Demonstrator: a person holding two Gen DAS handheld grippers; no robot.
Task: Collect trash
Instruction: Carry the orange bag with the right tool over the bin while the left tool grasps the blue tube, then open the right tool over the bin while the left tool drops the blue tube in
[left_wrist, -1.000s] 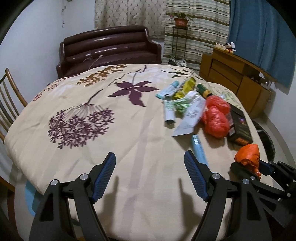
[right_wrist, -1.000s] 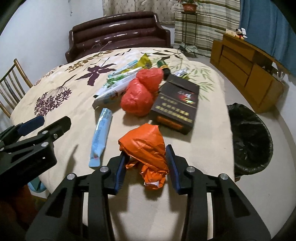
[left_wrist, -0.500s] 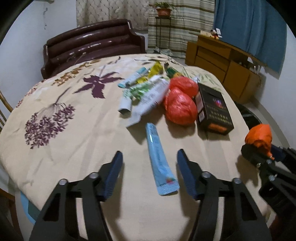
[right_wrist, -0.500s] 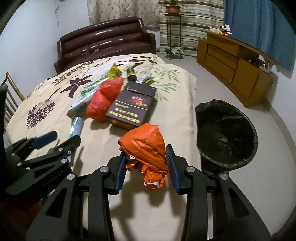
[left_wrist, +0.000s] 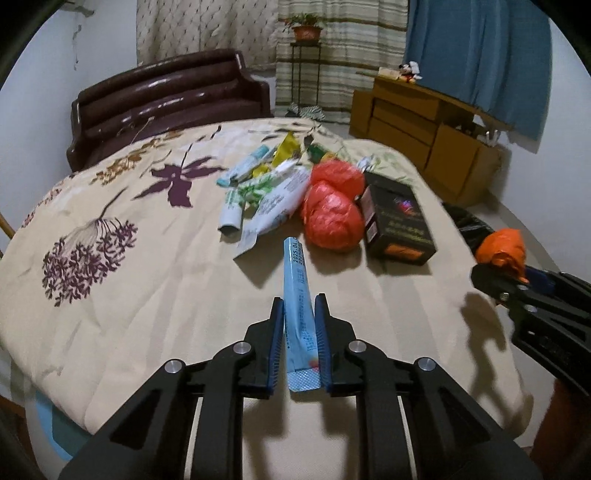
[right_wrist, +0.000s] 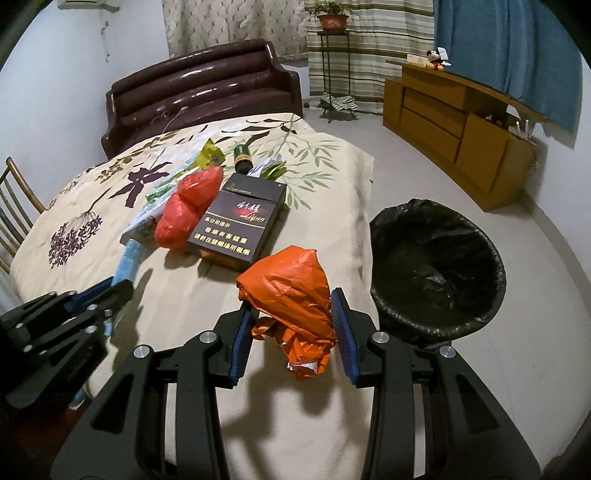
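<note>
Left gripper: black two-finger gripper with blue pads, jaws drawn in tight on a flattened light-blue plastic tube; both pads press its sides.
Light-blue tube: lies between the left pads, crimped end toward the camera, the other end pointing to 12 o'clock over the cloth.
Right gripper: black fingers with blue pads, clamped on a crumpled orange plastic bag; the wad bulges above and below the pads.
Orange bag: held clear above the table edge; in the left wrist view it shows at 3 o'clock of the left gripper, well apart.
Black-lined trash bin: round, on the floor, at 2 o'clock of the right gripper, just beside the table edge.
Dark cigarette carton: flat on the cloth at 11 o'clock of the right gripper, near the orange bag.
Red plastic bags: two crumpled wads touching each other, at 1 o'clock of the left gripper, just left of the carton.
White and green tubes: a loose pile at 12 o'clock beyond the blue tube's end.
Yellow wrapper: at the far end of the pile.
Small dark bottle: just beyond the carton.
Table: covered in a cream floral cloth.
Brown leather sofa: behind the table.
Wooden cabinet: along the right wall.
</note>
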